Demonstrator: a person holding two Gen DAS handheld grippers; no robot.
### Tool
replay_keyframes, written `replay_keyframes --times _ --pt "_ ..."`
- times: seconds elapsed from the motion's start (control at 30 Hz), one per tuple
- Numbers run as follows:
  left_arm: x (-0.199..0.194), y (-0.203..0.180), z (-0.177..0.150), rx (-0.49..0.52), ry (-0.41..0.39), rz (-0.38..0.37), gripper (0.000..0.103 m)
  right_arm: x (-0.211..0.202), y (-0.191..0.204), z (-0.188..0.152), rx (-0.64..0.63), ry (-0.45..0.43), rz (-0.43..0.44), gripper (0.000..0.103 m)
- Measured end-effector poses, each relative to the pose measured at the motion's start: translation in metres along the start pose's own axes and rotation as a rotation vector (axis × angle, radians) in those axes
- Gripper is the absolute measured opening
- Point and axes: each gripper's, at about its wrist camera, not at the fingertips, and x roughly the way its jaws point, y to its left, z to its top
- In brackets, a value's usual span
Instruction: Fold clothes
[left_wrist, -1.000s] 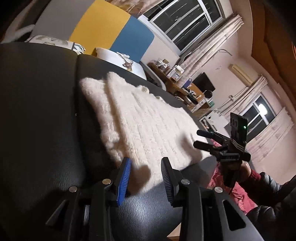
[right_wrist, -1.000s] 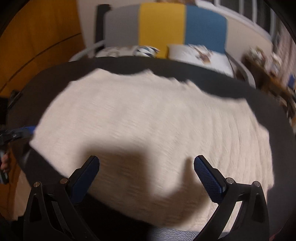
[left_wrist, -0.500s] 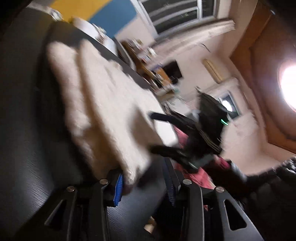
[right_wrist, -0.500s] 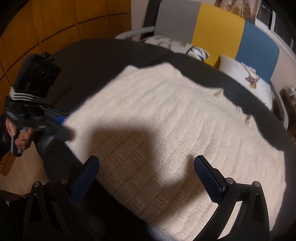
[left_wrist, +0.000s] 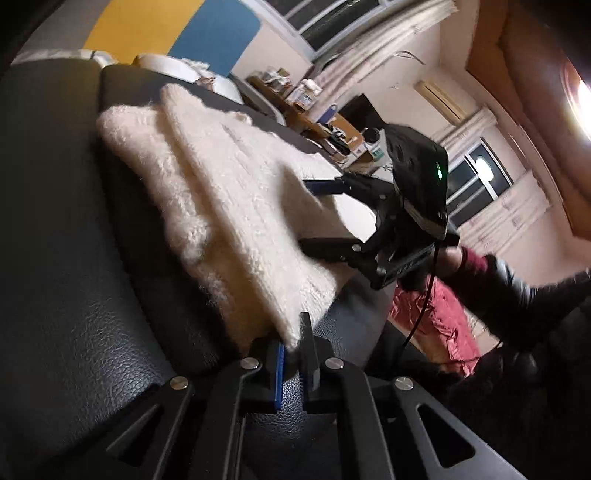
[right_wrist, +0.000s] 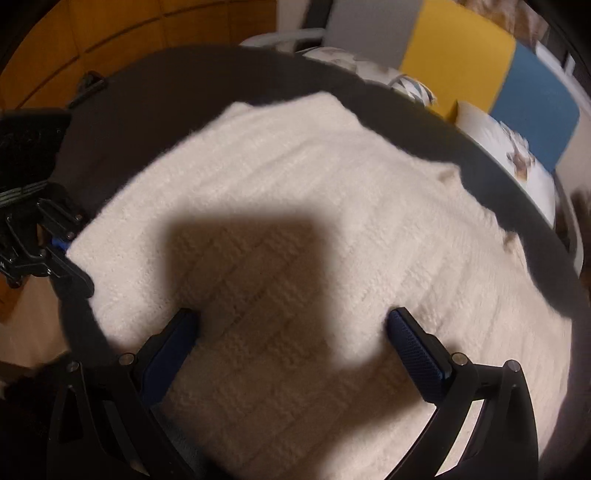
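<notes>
Left tongs (left_wrist: 291, 363) just closed on near corner of cream sweater (left_wrist: 229, 192) — hem gripped for folding; right tongs (right_wrist: 291, 332) held wide above knit.

left claw (left_wrist: 291, 363) just closed, now pinching sweater (left_wrist: 229, 192) corner, right claw (right_wrist: 291, 343) moved lower over sweater

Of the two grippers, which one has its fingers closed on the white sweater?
The left gripper: its jaws have just closed on a corner of the white sweater. The right gripper hangs wide open over it.
</notes>
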Motion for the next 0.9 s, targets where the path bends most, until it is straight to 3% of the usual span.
replay_keyframes --times 0.1,0.23,0.4,0.47,0.57,0.6,0.73,0.77,0.8,0.83,0.9 --pt "-0.017 0.0 0.002 -0.058 -0.024 -0.012 0.018 -0.002 -0.005 -0.009 0.025 -0.053 0.004 0.103" --pt "-0.058 -0.002 0.005 -0.123 -0.213 -0.071 0.023 -0.007 -0.003 -0.008 0.029 -0.06 -0.003 0.103" --pt "-0.051 -0.007 0.037 -0.135 -0.295 -0.08 0.025 -0.021 0.001 0.008 0.014 -0.074 -0.017 0.103" --pt "-0.032 -0.007 0.049 -0.128 -0.277 -0.036 0.026 -0.014 -0.003 0.006 0.027 -0.065 -0.026 0.103" --pt "0.003 0.005 0.058 -0.2 -0.208 0.136 0.024 -0.005 -0.01 -0.002 0.051 -0.067 -0.028 0.103" --pt "0.009 0.009 0.054 -0.212 -0.212 0.184 0.006 -0.006 -0.009 -0.007 0.052 -0.086 -0.026 0.103" --pt "0.001 0.009 0.038 -0.26 -0.292 0.22 0.003 -0.005 -0.007 -0.02 0.082 -0.158 -0.032 0.103" --pt "-0.003 0.007 0.038 -0.268 -0.301 0.214 0.009 -0.006 -0.007 -0.02 0.085 -0.158 -0.027 0.103" --pt "-0.007 0.004 0.042 -0.263 -0.307 0.206 0.024 -0.006 -0.008 -0.019 0.085 -0.156 -0.023 0.103" --pt "-0.011 0.001 0.048 -0.255 -0.314 0.199 0.026 -0.008 -0.008 -0.018 0.077 -0.15 -0.022 0.103" --pt "-0.022 -0.004 0.065 -0.198 -0.334 0.29 0.029 -0.012 -0.008 -0.015 0.055 -0.13 -0.014 0.103"
